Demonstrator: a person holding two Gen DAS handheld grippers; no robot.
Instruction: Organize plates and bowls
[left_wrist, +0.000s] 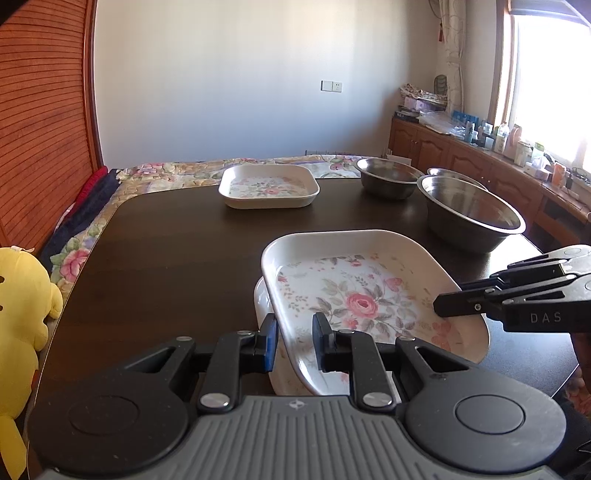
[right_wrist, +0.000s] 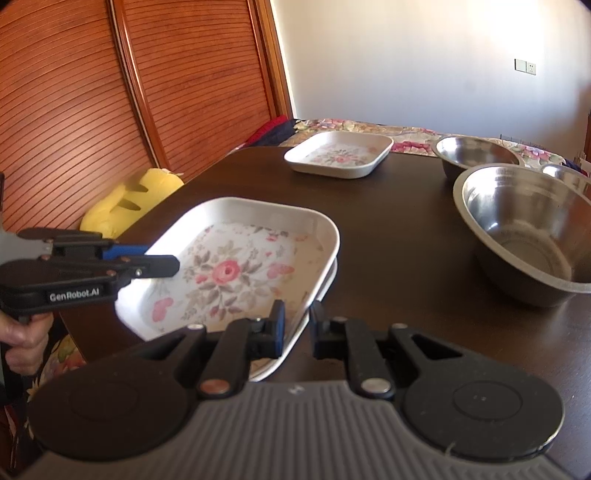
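Top plate (left_wrist: 354, 295): floral, tilted, lower centre of the left wrist view, resting on a second plate (left_wrist: 263, 306) beneath.
Left gripper (left_wrist: 294, 345): jaws narrow, straddling the top plate's near rim.
Right gripper (right_wrist: 297, 328): jaws narrow, either side of the plate's right rim; grip cannot be told.
Far plate (left_wrist: 268, 185): upper centre, alone on the table (left_wrist: 166, 251).
Steel bowls (left_wrist: 469, 212): upper right, clustered.
Yellow plush toy (left_wrist: 22, 295): left edge, beside the table.

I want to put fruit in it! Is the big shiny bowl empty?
Empty. The big shiny bowl shows only its bare metal bottom in the right wrist view, and nothing shows inside it from the left either.
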